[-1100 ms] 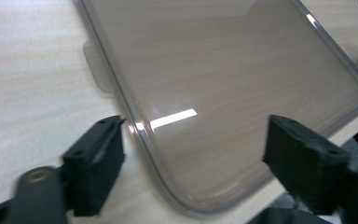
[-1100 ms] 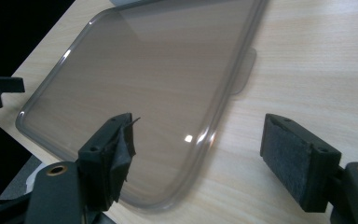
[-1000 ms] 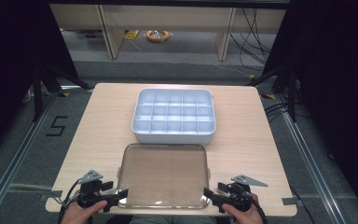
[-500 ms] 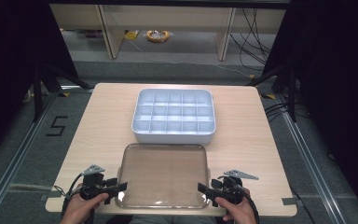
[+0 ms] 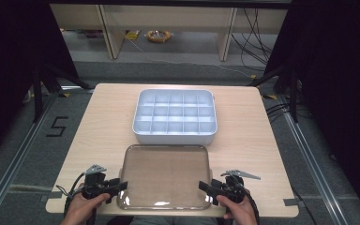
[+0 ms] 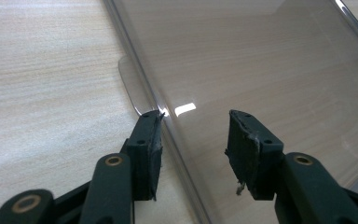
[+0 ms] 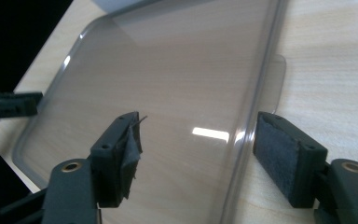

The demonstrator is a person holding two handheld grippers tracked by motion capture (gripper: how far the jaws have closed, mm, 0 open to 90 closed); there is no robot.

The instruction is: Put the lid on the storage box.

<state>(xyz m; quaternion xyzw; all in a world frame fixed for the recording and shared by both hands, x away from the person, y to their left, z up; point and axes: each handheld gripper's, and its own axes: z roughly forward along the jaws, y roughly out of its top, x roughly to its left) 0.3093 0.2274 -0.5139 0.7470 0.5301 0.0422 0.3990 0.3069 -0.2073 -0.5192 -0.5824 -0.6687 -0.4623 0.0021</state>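
A smoky clear lid (image 5: pixel 164 176) lies flat on the wooden table, just in front of a white compartment box (image 5: pixel 173 138). My left gripper (image 5: pixel 121 185) is at the lid's left edge and stands open. In the left gripper view its jaws (image 6: pixel 193 133) straddle the lid's raised rim (image 6: pixel 261 60), next to a small clear tab (image 6: pixel 133 88). My right gripper (image 5: pixel 202 187) is at the lid's right edge, also open. In the right gripper view it (image 7: pixel 198 140) straddles the rim of the lid (image 7: pixel 168 70) near the other tab (image 7: pixel 272 84). Nothing is clamped.
The table (image 5: pixel 108 122) has bare wood on both sides of the box. The lid's near edge lies close to the table's front edge. The left gripper's jaw (image 7: pixel 9 105) shows across the lid in the right gripper view. Dark curtains and cables surround the table.
Both grippers have edged inward and slightly forward onto the lid's side edges, the right one more. The lid and the box have not moved.
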